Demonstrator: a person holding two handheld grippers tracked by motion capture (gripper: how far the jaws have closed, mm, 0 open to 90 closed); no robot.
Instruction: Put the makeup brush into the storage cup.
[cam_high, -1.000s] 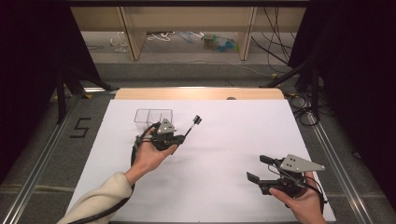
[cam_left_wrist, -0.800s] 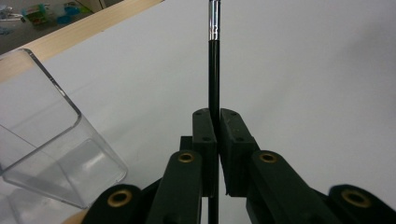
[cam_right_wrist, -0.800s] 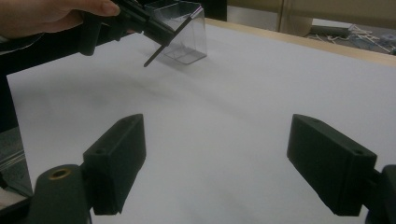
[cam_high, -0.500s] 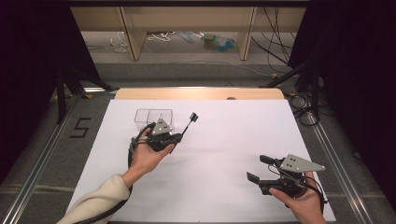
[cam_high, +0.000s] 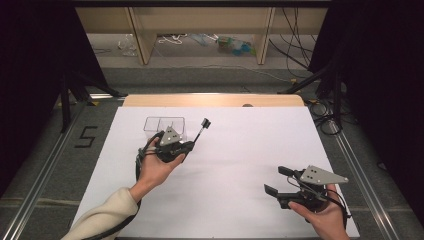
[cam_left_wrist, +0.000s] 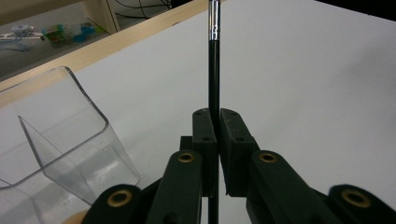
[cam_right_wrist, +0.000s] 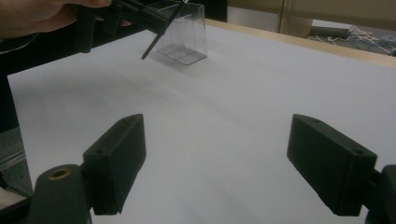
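Black thin rod (cam_high: 200, 132) — clamped in left claw (cam_high: 187, 145) — points up-right, tilted.

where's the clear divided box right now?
In the high view the clear box stands on the white table, far-left part, just beyond the left gripper, which is shut on a thin black brush.

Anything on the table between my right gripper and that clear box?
Nothing. In the right gripper view, bare white table runs from the open right gripper to the clear divided box. Only the left gripper's thin black brush hangs beside the box.
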